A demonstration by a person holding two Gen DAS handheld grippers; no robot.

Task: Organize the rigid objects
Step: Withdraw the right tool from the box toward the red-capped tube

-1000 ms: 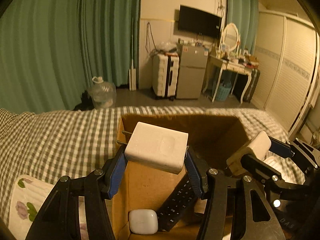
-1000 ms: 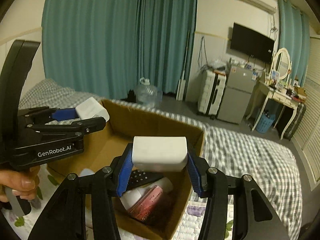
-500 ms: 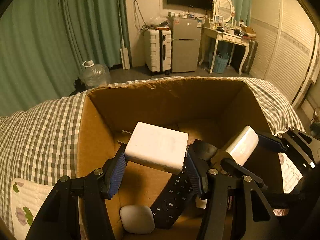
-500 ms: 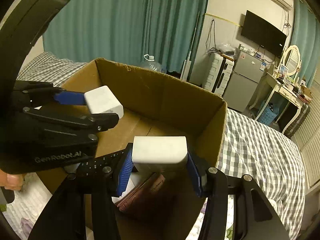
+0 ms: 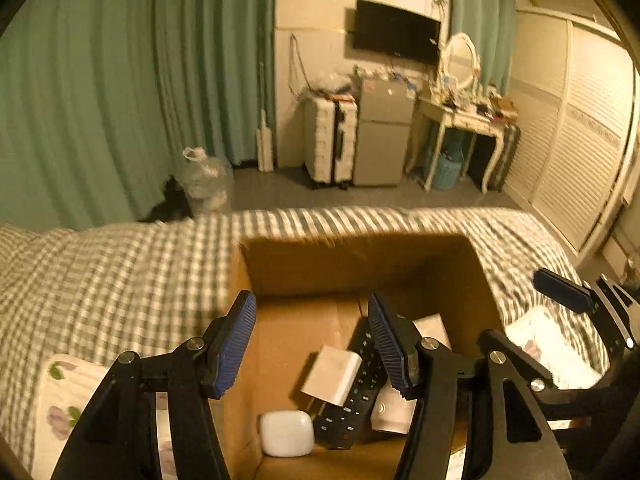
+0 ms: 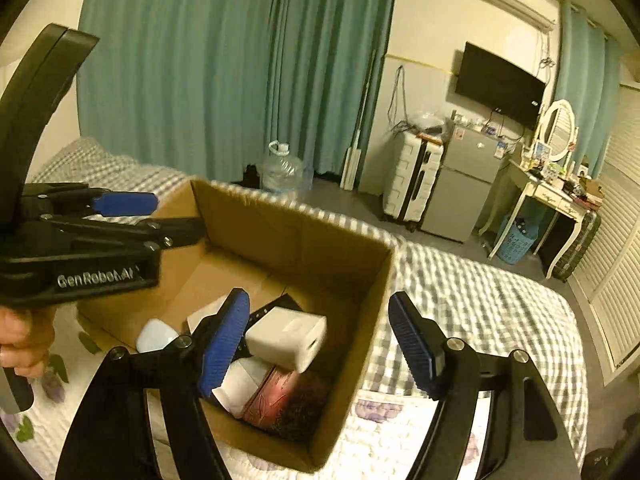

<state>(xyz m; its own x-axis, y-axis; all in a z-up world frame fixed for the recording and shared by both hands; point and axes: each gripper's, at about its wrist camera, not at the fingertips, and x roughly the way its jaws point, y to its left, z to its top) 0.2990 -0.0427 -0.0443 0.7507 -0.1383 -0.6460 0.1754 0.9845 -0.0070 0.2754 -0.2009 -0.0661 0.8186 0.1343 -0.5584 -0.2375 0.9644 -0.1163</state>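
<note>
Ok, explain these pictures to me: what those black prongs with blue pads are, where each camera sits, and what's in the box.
There is no robot here. A person holds a hand-held grasping tool in each hand, with a wide-angle camera on each looking along its two blue-padded fingers.

One picture looks along the left tool, the other along the right tool. Both stand open and hold nothing; each has just been opening.

They hover over a cardboard box on a checked bed. Inside lie two white chargers, a black remote, a small white case and a reddish packet.

Box (image 6: 352,280) top open; floor crowded by chargers (image 6: 286,338), remote (image 5: 354,384), case (image 5: 286,432); far half bare.
</note>
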